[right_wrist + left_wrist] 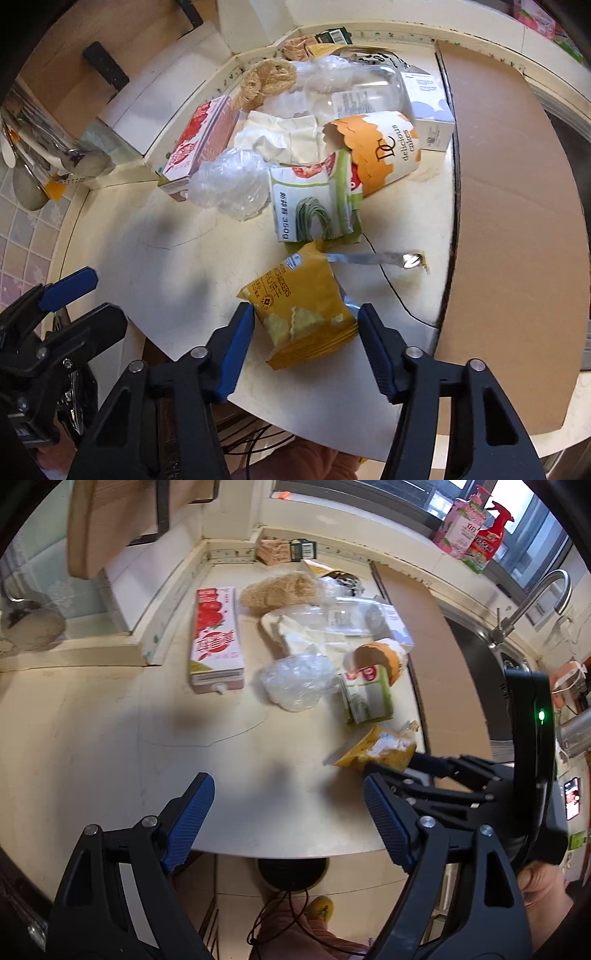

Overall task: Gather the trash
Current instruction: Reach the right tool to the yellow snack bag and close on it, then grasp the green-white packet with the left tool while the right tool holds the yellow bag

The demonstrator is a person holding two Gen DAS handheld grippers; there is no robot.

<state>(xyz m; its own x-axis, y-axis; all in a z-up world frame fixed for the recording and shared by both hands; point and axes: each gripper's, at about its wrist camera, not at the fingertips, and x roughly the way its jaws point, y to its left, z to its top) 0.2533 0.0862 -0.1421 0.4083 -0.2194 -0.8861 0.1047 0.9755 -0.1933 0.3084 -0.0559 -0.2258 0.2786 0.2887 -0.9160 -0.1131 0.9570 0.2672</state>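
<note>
A pile of trash lies on the cream counter (110,738). A yellow cracker packet (303,310) lies at the front, between the open fingers of my right gripper (306,325); I cannot tell whether the pads touch it. The packet also shows in the left wrist view (380,749). Behind it lie a green-and-white package (314,199), an orange paper cup (380,147), crumpled clear plastic (229,181), white tissue (280,136) and a pink carton (216,638). My left gripper (288,812) is open and empty above the counter's front edge.
A brown cardboard sheet (517,206) lies right of the pile, beside the sink and faucet (532,602). A torn silver strip (373,258) lies by the packet. A straw-like bundle (266,81), clear bottle (365,92) and white box (432,107) sit behind. A black bin (291,871) stands below the counter.
</note>
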